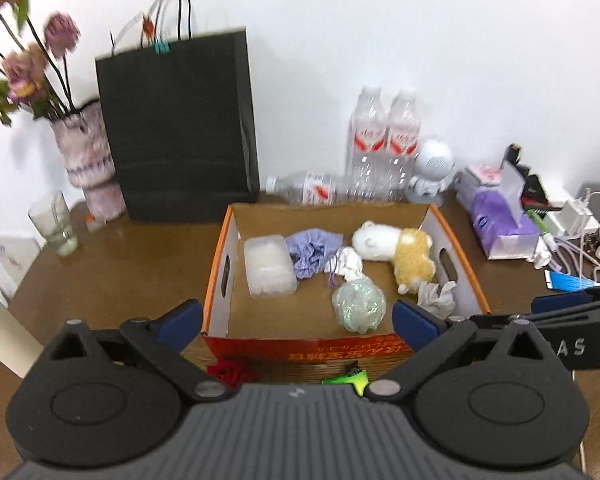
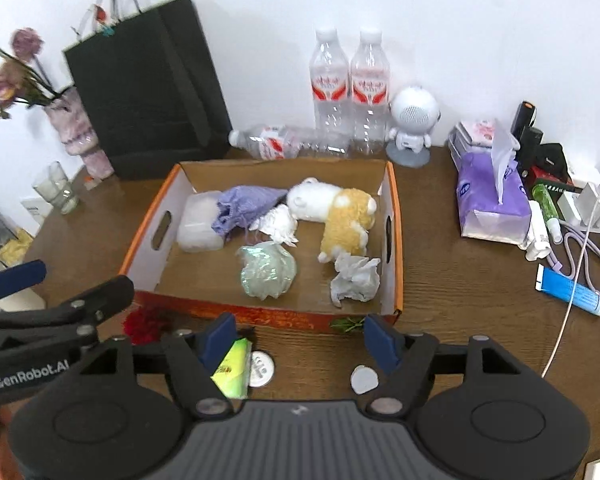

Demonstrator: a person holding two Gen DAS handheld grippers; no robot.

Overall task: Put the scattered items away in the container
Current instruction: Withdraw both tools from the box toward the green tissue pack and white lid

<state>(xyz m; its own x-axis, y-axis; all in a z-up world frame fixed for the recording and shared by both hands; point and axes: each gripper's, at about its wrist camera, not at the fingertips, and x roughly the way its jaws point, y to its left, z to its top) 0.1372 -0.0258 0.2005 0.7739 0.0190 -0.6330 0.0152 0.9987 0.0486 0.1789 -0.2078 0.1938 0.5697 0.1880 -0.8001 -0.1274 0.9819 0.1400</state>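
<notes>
Cardboard box (image 2: 396, 216) sits mid-table (image 2: 440, 280), holding plush toy (image 2: 340, 212), purple cloth (image 2: 240, 208), clear plastic case (image 2: 198, 224), shiny wrap ball (image 2: 266, 270), 2 crumpled tissues (image 2: 354, 278). Left gripper (image 1: 296, 318) fingers spread wide, empty, above box's near edge. Right gripper (image 2: 298, 338) fingers partly open, empty. On the table before the box: red flower (image 2: 144, 324), green-yellow packet (image 2: 234, 368), 2 discs (image 2: 262, 370), possibly coins.
</notes>
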